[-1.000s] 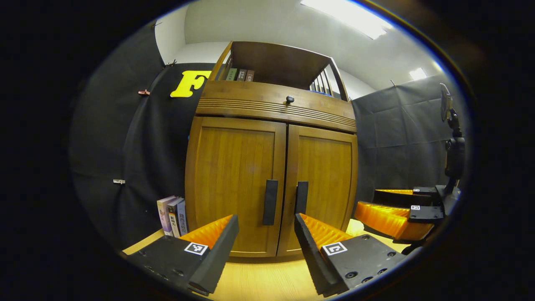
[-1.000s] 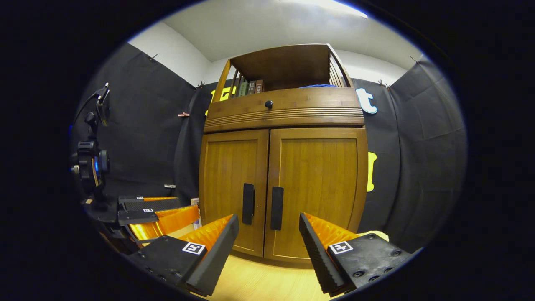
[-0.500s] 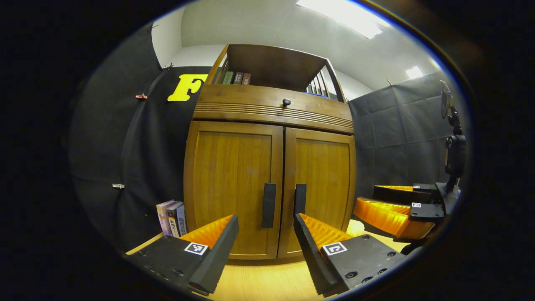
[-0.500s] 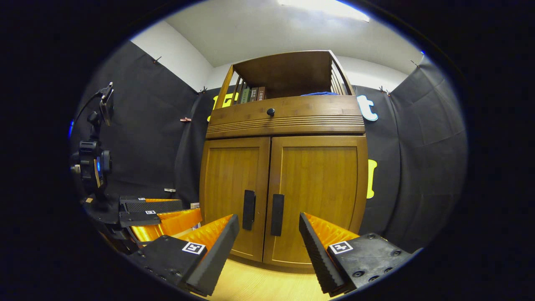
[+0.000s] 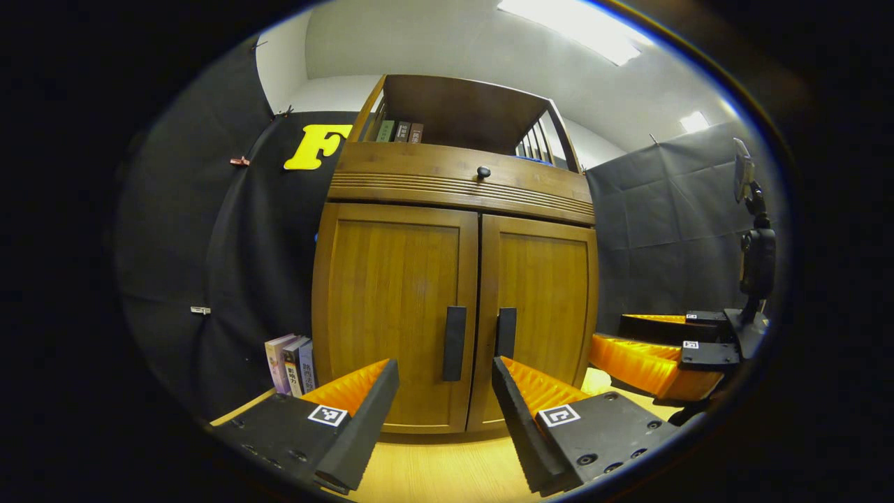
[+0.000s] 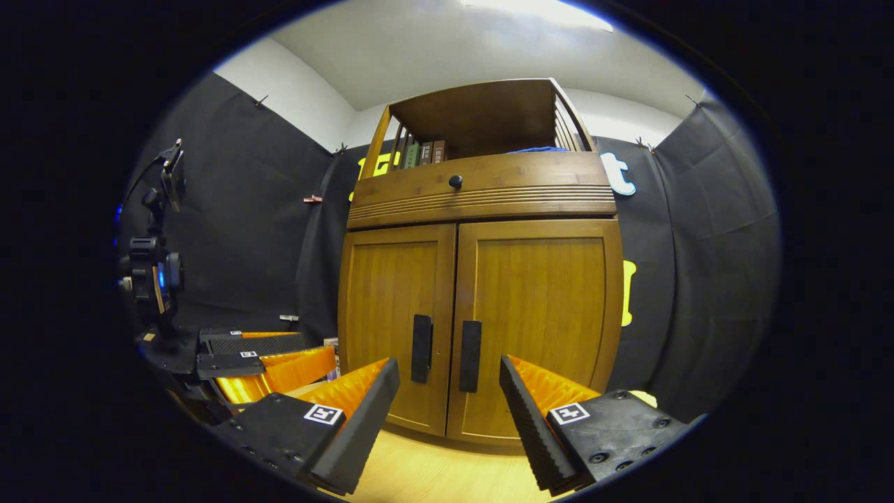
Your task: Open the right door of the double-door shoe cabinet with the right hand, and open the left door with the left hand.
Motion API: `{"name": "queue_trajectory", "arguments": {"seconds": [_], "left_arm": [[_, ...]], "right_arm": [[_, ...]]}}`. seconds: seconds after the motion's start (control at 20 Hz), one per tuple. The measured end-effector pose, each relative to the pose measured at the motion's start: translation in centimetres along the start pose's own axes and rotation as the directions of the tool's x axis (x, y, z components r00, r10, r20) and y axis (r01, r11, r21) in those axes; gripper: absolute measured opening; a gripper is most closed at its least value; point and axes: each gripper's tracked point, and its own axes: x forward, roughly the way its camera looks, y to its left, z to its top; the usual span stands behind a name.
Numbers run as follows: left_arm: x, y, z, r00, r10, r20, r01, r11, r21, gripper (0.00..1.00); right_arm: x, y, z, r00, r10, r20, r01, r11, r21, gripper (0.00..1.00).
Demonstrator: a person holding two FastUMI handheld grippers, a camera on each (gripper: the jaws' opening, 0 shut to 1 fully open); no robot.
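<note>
The shoe cabinet (image 5: 457, 279) stands straight ahead of both grippers, its left door (image 5: 394, 314) and right door (image 6: 534, 328) both closed. The dark left handle (image 5: 454, 343) sits just beyond the left gripper (image 5: 445, 384), whose fingers are spread with nothing between them. The right handle (image 6: 469, 355) lies ahead of the right gripper (image 6: 449, 384), likewise spread and holding nothing. A few books (image 5: 288, 363) stand beside the cabinet, off the left gripper's left finger.

Book spines (image 5: 288, 363) carry lettering (too small to read).
</note>
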Motion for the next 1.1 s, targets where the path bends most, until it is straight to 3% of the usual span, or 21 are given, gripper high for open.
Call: {"name": "queue_trajectory", "arguments": {"seconds": [0.05,0.6,0.85,0.9,0.95,1.1], "left_arm": [[-0.1,0.0,0.0,1.000,-0.002,0.001,0.002,1.000,0.000,0.84],[-2.2,0.7,-0.2,1.000,0.006,0.006,-0.006,1.000,0.006,0.84],[-3.0,1.7,0.2,1.000,0.015,0.016,-0.015,1.000,0.008,0.84],[-3.1,1.9,0.1,1.000,0.014,0.016,-0.014,1.000,0.006,0.80],[-3.2,2.0,0.1,1.000,0.015,0.014,-0.015,1.000,0.004,0.84],[-3.3,2.9,-0.2,0.999,0.032,0.002,-0.032,0.999,0.016,0.84]], "right_arm": [[0.1,0.0,0.0,1.000,0.001,0.000,-0.001,1.000,0.003,0.92],[4.6,0.8,-1.4,1.000,0.030,0.007,-0.030,0.999,0.016,0.92],[7.7,0.3,-3.3,1.000,0.005,-0.021,-0.004,0.999,0.049,0.85],[8.4,0.2,-3.7,1.000,0.003,-0.023,-0.002,0.999,0.050,0.85],[9.3,-0.1,-4.0,1.000,-0.001,-0.021,0.002,0.999,0.046,0.86],[11.4,-0.8,-5.5,1.000,-0.016,-0.022,0.017,0.999,0.044,0.86]]}}
